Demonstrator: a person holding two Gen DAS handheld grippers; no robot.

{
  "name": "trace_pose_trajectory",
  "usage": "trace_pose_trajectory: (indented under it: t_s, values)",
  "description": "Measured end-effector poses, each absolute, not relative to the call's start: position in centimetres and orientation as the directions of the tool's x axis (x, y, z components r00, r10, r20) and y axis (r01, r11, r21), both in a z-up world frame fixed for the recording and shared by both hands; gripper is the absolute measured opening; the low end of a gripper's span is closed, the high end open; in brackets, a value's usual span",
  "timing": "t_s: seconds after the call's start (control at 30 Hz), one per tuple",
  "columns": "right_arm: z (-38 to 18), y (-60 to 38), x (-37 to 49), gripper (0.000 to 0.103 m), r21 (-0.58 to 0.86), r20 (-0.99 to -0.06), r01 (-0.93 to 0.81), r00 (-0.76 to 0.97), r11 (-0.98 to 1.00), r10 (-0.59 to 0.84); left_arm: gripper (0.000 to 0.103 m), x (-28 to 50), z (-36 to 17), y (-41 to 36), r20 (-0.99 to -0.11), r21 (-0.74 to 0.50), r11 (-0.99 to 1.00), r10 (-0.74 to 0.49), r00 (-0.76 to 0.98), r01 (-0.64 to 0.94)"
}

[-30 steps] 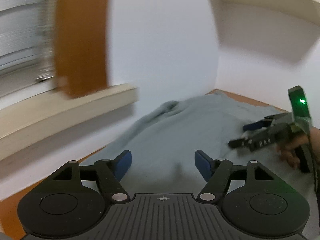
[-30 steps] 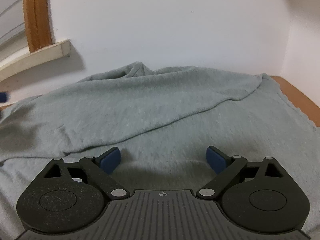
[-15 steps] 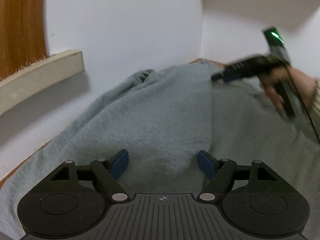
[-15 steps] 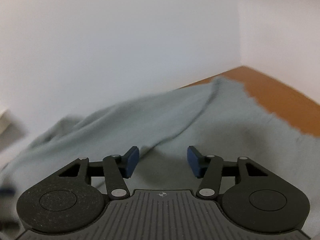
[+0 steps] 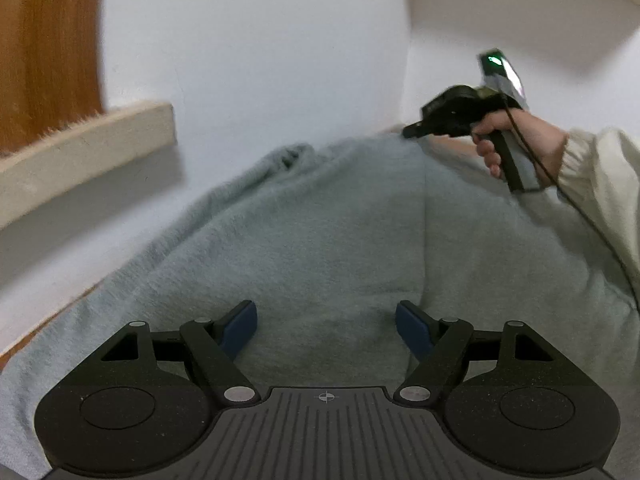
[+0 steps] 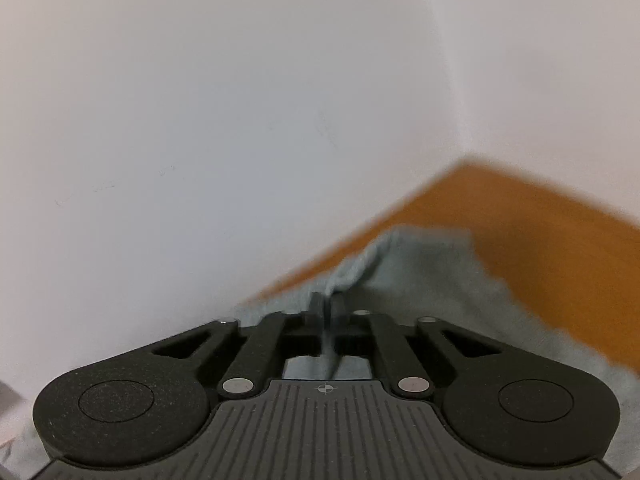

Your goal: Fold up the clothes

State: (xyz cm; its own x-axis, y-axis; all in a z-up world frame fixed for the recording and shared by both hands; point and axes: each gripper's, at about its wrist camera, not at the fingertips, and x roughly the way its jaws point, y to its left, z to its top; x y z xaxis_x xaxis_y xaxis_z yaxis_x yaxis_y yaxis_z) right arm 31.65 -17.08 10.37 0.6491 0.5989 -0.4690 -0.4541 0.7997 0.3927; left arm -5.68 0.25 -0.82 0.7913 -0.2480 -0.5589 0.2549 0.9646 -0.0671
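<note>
We have the grey garment (image 5: 320, 232) spread over most of the wooden desk (image 6: 560, 240), filling the middle and lower part of the left wrist view, bunched against the white wall (image 5: 248, 60) at the upper middle. No neat fold shows in it; a long soft ridge runs down its middle, so we judge the folding unfinished, though how far along it is we cannot say. Our right gripper (image 6: 329, 312) has its fingers clenched on a pinch of the garment's far edge, low in the centre of its own view, with cloth rising between them. In the left wrist view that gripper sits at the upper right, held pistol-style in our right hand (image 5: 516, 136), a pale sleeve (image 5: 600, 184) behind it. Our left gripper (image 5: 326, 320) hovers low over the cloth at bottom centre, fingers released and wide apart, holding nothing
</note>
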Motion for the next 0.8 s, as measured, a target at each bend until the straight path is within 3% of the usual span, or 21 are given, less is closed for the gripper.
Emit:
trace_pose_trajectory:
  t_s: [0.03, 0.2, 0.3, 0.37, 0.4, 0.53, 0.6, 0.67, 0.8]
  values:
    - [11.1, -18.4, 31.0, 0.003, 0.411, -0.425, -0.444, 0.679, 0.796, 0.598, 0.082, -5.8, -0.7, 0.5, -0.551, -0.080, 0.963, -0.259, 0.794, 0.258]
    - [9.7, -19.8, 31.2, 0.004, 0.285, -0.510, -0.320, 0.747, 0.903, 0.426, 0.083, -5.9, -0.7, 0.8, -0.550, -0.108, 0.955, -0.290, 0.783, 0.277]
    - [8.9, -20.5, 31.8, 0.019, 0.313, -0.539, -0.280, 0.734, 0.908, 0.412, 0.083, -5.8, -0.6, 0.3, -0.558, -0.087, 0.949, -0.300, 0.774, 0.305]
    - [8.8, -20.1, 31.6, 0.046, 0.316, -0.545, -0.331, 0.703, 0.889, 0.456, 0.084, -5.4, -0.6, -0.2, -0.558, -0.056, 0.949, -0.288, 0.778, 0.311]
    - [8.7, -19.9, 31.6, 0.053, 0.318, -0.548, -0.358, 0.687, 0.878, 0.478, 0.084, -5.3, -0.5, -0.5, -0.557, -0.042, 0.949, -0.281, 0.781, 0.311]
    - [7.5, -18.2, 29.7, 0.056, 0.221, -0.570, -0.550, 0.597, 0.805, 0.564, 0.082, -2.8, 0.5, -1.1, -0.556, -0.058, 0.956, -0.270, 0.786, 0.287]
    - [7.2, -17.2, 29.2, 0.064, 0.160, -0.574, -0.610, 0.582, 0.776, 0.576, 0.079, -1.2, 1.4, -1.5, -0.538, -0.083, 0.960, -0.270, 0.799, 0.269]
    - [6.9, -16.2, 28.7, 0.075, 0.097, -0.580, -0.664, 0.568, 0.742, 0.584, 0.070, 0.9, 2.2, -1.9, -0.519, -0.110, 0.964, -0.264, 0.813, 0.242]
    - [6.7, -14.9, 28.2, 0.078, 0.028, -0.597, -0.679, 0.578, 0.734, 0.557, 0.065, 6.1, 2.4, -2.3, -0.521, -0.146, 0.975, -0.219, 0.825, 0.166]
